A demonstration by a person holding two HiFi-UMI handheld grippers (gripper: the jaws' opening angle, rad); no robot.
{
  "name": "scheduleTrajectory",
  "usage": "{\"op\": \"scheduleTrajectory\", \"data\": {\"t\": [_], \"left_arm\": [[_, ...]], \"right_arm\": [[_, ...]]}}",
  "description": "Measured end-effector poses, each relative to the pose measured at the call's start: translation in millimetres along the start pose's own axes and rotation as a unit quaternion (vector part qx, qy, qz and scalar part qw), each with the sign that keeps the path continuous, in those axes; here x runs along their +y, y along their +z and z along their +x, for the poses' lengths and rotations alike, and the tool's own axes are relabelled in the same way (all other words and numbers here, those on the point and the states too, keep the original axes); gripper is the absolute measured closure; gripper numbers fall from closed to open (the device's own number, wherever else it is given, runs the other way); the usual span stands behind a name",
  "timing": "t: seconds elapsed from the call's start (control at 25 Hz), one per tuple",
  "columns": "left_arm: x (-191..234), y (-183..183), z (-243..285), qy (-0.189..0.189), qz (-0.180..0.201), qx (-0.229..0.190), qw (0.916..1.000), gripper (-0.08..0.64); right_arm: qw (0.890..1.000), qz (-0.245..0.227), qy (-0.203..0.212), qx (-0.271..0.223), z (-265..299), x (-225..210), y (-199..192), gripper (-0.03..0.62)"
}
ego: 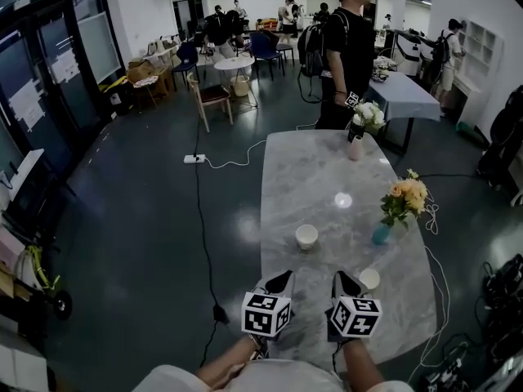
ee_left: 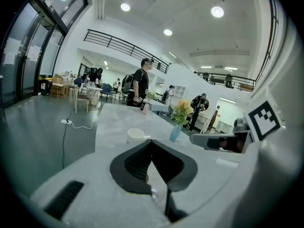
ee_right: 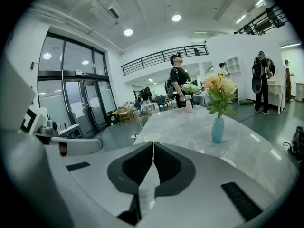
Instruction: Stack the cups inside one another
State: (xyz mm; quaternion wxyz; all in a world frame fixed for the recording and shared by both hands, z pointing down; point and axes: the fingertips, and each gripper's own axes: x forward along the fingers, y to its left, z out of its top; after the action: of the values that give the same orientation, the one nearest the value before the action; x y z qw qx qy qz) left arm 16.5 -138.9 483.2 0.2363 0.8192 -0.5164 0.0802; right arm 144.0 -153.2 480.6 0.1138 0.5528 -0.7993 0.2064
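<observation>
Seen from the head view, 2 white cups standing apart on the marble table (ego: 327, 170): far cup (ego: 306, 236) near the table's middle, ahead of the left gripper (ego: 282, 278); near cup (ego: 369, 279) just beside the right gripper (ego: 343, 278), on its right. Beyond the near cup, blue vase (ego: 382, 233) with yellow flowers by the right edge.

Along the left gripper view, jaws pressed together, pinching nothing; far cup upright just past the tips, slightly left.

Along the right gripper view, jaws likewise pressed together and empty; far cup straight beyond the tips, near cup's rim peeking out at lower right, blue vase farther back.
</observation>
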Motion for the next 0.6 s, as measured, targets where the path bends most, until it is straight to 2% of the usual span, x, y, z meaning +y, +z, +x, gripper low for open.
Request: {"op": "scheduleTrajectory", "data": {"t": [0.16, 0.36, 0.6], "left_arm": [[-1.2, -1.1, 0.4, -0.004, -0.003, -0.001, 1.0000, 0.565], [-3.8, -1.8, 0.3, -0.004, 0.017, 0.003, 0.9998, 0.565], [-5.4, -0.9, -1.2, -0.006, -0.002, -0.003, 1.0000, 0.565]], "right_arm": [[1.000, 0.005, -0.001, -0.002, -2.4, -1.5, -2.2, 0.580], [1.000, 0.006, 0.000, -0.002, -2.3, -0.8, -2.9, 0.580], [1.000, 0.002, -0.003, 0.000, -5.6, -3.0, -4.2, 0.581]]}}
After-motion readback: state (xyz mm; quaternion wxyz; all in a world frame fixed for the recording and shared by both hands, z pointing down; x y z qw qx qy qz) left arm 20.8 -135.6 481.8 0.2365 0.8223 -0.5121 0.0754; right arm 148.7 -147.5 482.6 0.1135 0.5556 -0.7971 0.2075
